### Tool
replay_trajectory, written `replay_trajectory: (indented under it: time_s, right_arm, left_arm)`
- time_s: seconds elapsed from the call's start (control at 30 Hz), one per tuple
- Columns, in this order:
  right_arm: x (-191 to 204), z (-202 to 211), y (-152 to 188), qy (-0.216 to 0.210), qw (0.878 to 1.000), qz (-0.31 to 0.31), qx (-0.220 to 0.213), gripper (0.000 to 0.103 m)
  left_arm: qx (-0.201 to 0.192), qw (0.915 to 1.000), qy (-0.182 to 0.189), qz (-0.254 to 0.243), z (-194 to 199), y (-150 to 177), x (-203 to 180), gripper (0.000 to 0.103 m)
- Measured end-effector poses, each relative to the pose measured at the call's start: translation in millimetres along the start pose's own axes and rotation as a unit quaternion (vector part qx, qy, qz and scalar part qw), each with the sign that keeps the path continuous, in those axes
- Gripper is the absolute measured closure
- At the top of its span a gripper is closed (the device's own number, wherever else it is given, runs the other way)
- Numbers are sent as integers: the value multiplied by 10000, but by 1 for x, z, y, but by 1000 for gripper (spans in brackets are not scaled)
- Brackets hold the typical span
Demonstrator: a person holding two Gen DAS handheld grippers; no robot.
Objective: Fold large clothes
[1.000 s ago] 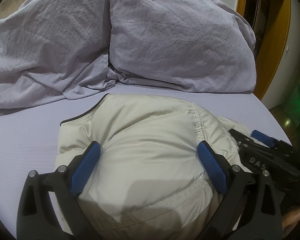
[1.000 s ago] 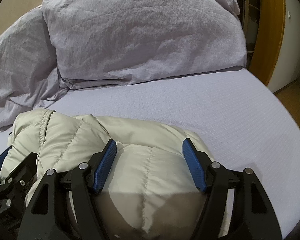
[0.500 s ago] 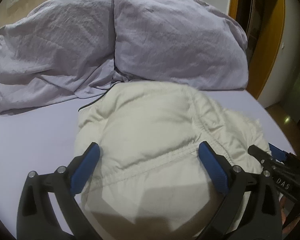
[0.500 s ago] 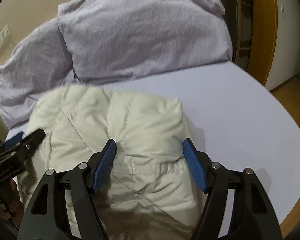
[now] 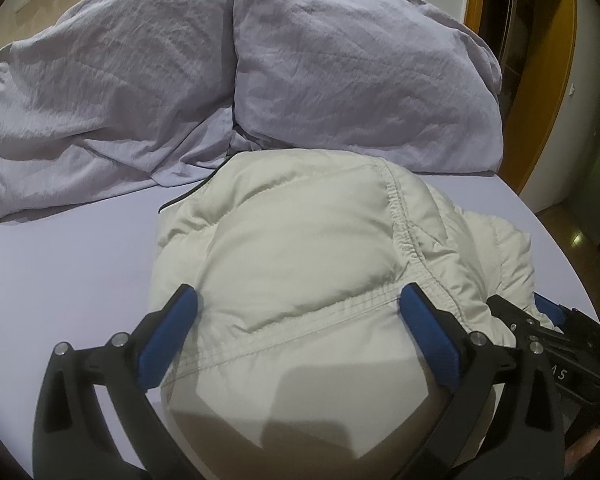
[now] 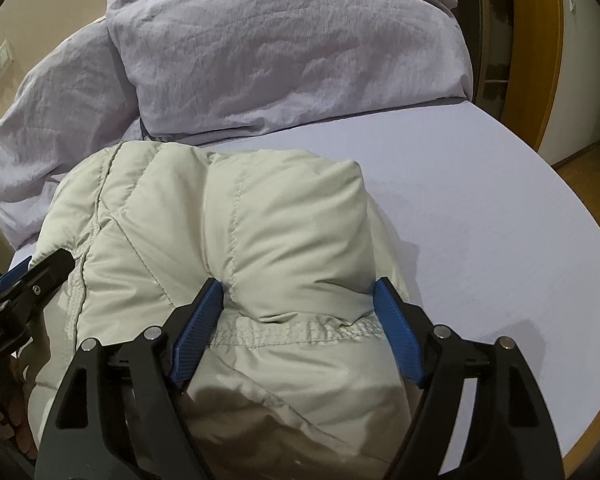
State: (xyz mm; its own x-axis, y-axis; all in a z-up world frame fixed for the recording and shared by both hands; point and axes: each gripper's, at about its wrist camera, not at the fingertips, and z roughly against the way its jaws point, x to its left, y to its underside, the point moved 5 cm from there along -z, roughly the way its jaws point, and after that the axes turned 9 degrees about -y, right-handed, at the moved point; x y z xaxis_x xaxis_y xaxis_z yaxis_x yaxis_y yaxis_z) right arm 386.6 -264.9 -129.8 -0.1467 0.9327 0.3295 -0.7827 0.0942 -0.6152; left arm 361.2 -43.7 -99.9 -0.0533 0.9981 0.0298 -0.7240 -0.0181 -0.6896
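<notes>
while the left gripper [image 5: 298,322] straddles the cream puffer jacket [image 5: 308,240] on the bed [image 5: 60,248], its fingers stand wide, pads beside the padding, pinching nothing, probably steadying the fold. from the right wrist, the right gripper [image 6: 298,324] is opening around the jacket's bulging stitched hem [image 6: 300,326], seemingly releasing it.

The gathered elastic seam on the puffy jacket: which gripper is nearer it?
Left. The left gripper straddles the jacket just beside the gathered seam; the right gripper, jaws opening around a stitched hem, sits farther right.
</notes>
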Motion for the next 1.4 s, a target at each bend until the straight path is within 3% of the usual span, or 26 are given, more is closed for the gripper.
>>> replay_trajectory:
  time_s: [0.2, 0.33, 0.5, 0.63, 0.87, 1.07, 1.27, 1.4]
  right_arm:
    - [-9, 10, -11, -277, 9992, -241, 162, 24]
    - [-24, 16, -22, -537, 9972, -485, 201, 13]
    - [-39, 4, -26, -1085, 9867, -974, 723, 4]
    - [-38, -10, -20, -1403, 9767, -1149, 1152, 1]
    - [-36, -22, -18, -1734, 9636, -1407, 1472, 1]
    - [-35, -18, -28, -1498, 9712, -1189, 1424, 1]
    - [-44, -31, -20, -2067, 9476, -1728, 1718, 1]
    - [-39, -36, -13, -2494, 9309, -1936, 1838, 1]
  left_arm:
    - [223, 9993, 183, 248, 12, -1, 14, 4]
    - [368, 9974, 360, 513, 21, 1, 37, 4]
    - [670, 9928, 483, 873, 18, 7, 65, 4]
    - [1018, 9848, 741, 1194, 8, 15, 77, 4]
    - [1274, 9737, 1180, 1472, -2, 23, 77, 3]
    - [1505, 9593, 1549, 1819, -14, 27, 77, 2]
    - [1696, 9431, 1912, 2126, -25, 30, 76, 2]
    - [1744, 9384, 2013, 2201, -28, 29, 75, 2]
